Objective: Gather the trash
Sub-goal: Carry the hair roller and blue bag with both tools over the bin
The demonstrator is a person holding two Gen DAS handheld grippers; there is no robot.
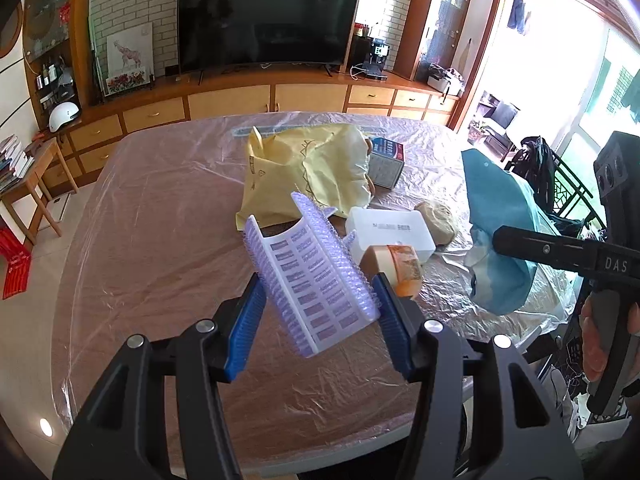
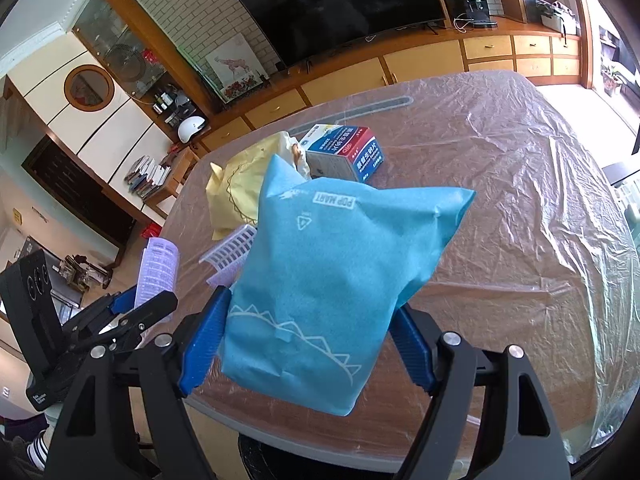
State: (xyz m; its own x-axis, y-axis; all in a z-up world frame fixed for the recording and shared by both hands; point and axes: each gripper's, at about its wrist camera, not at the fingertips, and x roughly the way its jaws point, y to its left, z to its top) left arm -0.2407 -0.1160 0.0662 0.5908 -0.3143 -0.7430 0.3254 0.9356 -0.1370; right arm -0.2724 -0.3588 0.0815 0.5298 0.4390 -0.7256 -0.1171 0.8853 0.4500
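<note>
My left gripper (image 1: 318,292) is shut on a curved purple-and-white blister sheet (image 1: 312,268), held above the table. My right gripper (image 2: 312,308) is shut on a light blue Pop Mart bag (image 2: 336,272), its blue pads pressing the bag's lower sides. In the left wrist view that blue bag (image 1: 500,216) hangs at the right under the right gripper (image 1: 560,250). In the right wrist view the left gripper (image 2: 132,312) shows at the left with the blister sheet (image 2: 158,268) sticking up from it.
On the film-covered table (image 1: 160,240) lie a yellow bag (image 1: 308,168), a blue-and-white medicine box (image 1: 386,162), a white plastic box (image 1: 390,232), an orange tape roll (image 1: 396,270) and a crumpled brown wad (image 1: 438,220). A second blister sheet (image 2: 232,254) lies behind the blue bag.
</note>
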